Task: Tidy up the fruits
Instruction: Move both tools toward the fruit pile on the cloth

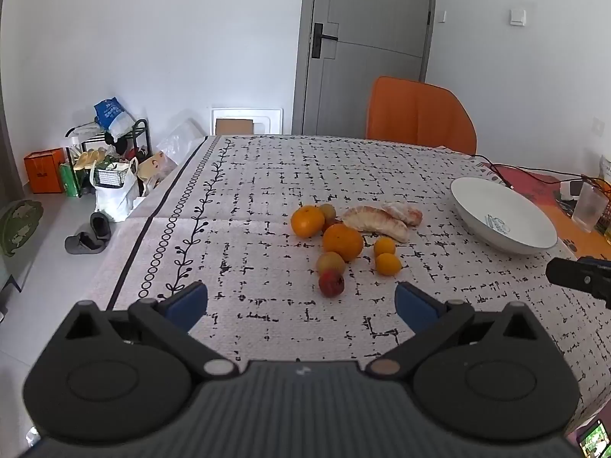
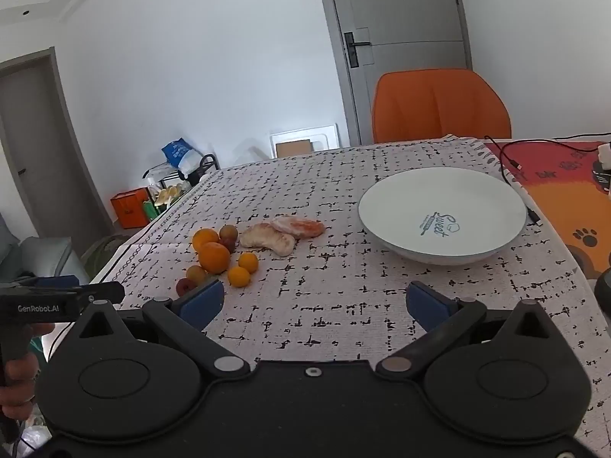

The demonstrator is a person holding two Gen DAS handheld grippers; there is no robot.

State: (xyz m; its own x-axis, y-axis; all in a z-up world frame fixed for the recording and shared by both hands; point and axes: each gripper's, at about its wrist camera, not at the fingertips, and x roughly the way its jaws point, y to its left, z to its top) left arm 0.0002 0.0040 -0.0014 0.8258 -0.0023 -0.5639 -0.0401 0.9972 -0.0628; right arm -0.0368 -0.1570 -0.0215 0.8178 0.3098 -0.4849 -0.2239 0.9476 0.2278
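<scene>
A cluster of fruit lies mid-table: two oranges (image 1: 342, 241) (image 1: 307, 221), two small yellow-orange fruits (image 1: 388, 263), reddish plums (image 1: 331, 283) and peeled pomelo segments (image 1: 376, 221). To their right stands an empty white bowl (image 1: 534, 244). My left gripper (image 1: 301, 299) hovers open just in front of the fruit, nothing between its blue pads. In the right wrist view the fruit pile (image 2: 214, 256) is at the left, the white bowl (image 2: 385, 191) at the right. My right gripper (image 2: 315, 302) is open and empty over bare cloth before the bowl.
The table wears a white black-patterned cloth (image 1: 267, 198). An orange chair (image 1: 418, 116) stands at the far side. Cables, a plastic cup (image 1: 589, 208) and an orange mat (image 2: 565, 175) sit at the right. Bags and a rack (image 1: 107, 160) fill the floor at left.
</scene>
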